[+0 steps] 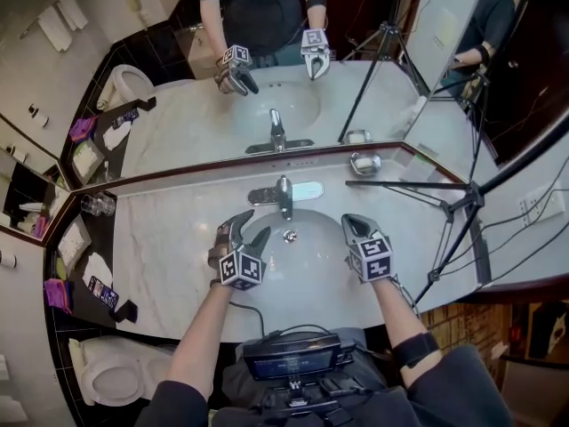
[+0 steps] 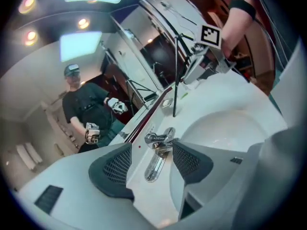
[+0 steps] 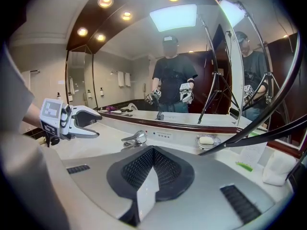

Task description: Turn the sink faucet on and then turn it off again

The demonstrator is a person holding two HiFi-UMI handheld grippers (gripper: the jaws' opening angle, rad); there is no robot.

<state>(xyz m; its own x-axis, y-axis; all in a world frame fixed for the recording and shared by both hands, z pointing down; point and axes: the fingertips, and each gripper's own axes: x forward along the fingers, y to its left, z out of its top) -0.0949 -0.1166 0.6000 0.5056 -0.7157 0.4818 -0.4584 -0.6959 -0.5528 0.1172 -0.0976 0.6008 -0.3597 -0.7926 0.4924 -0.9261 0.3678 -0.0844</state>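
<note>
No legible txt anywhere. Left gripper & right gripper each bear b/w square marker codes only, no letters or nos. Small wall panel has a row of marks, prob. print, too small to read. Dark packet, far left, shows coloured print, illegible. White card: faint lines, unreadable.

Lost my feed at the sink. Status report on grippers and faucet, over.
Left gripper open, short of the faucet, lined up on it. Right gripper shut, empty, by the basin rim. No water seen running. Nothing in the way.
</note>
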